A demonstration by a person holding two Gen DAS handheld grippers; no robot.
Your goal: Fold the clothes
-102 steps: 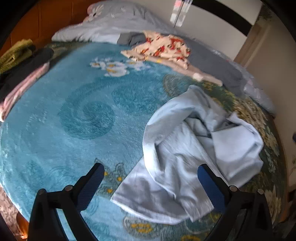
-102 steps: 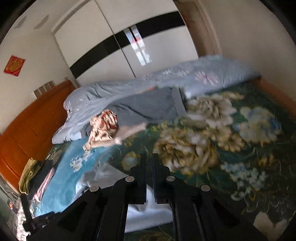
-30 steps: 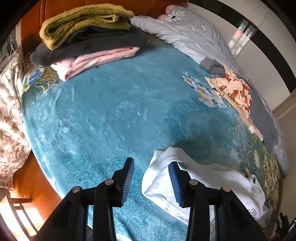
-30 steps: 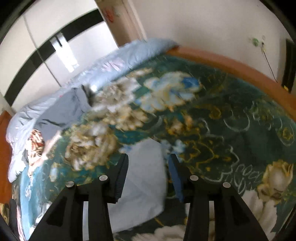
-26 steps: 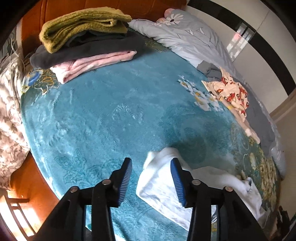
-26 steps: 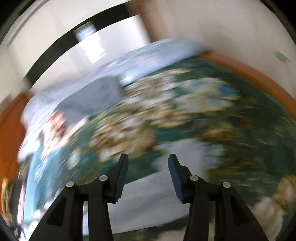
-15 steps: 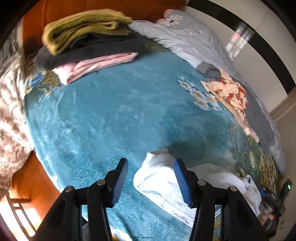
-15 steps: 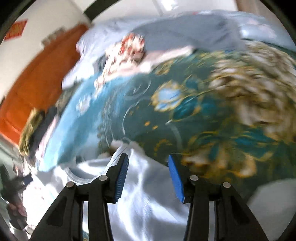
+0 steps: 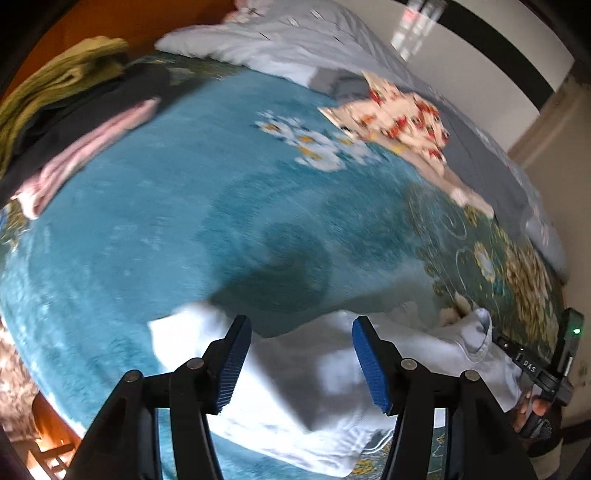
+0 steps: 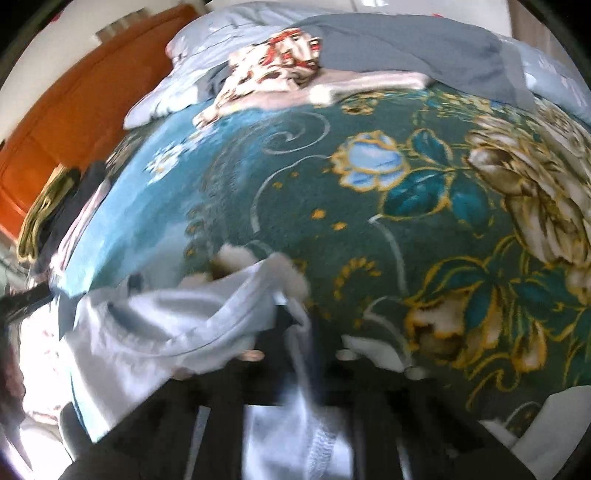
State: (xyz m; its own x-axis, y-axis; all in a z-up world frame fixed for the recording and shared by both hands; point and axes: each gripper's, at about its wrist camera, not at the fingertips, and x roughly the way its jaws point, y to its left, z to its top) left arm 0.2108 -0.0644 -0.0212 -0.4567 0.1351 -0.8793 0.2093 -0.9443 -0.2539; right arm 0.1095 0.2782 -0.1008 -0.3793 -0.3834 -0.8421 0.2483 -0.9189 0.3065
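**Pale blue garment stretched along the near edge of the bed**

At the far left corner of the bed, against the orange wooden headboard (image 9: 110, 22), sits a stack of folded clothes (image 9: 66, 110): an olive-green knit on top, a dark piece under it, a pink one at the bottom. The teal plush floral blanket (image 9: 177, 221) covers the bed.

The left hand-held gripper (image 9: 299, 354) hangs above the near edge with its blue-padded fingers (image 9: 231, 363) spread wide and nothing between them. Beneath it lies the pale blue cotton garment (image 9: 303, 384), rumpled, its long axis running left to right along the near edge of the bed; one folded corner points toward the left edge, and the other end rises toward the right.

At the far edge lie a cream garment with a red print (image 9: 399, 114), a grey cloth (image 9: 480, 162) and a light blue-grey duvet (image 9: 295, 40).

The right hand-held gripper (image 10: 295, 354) is blurred, yet its dark fingers stand pressed together on a bunched fold of the pale blue garment (image 10: 177, 325), which drapes to the left of them.
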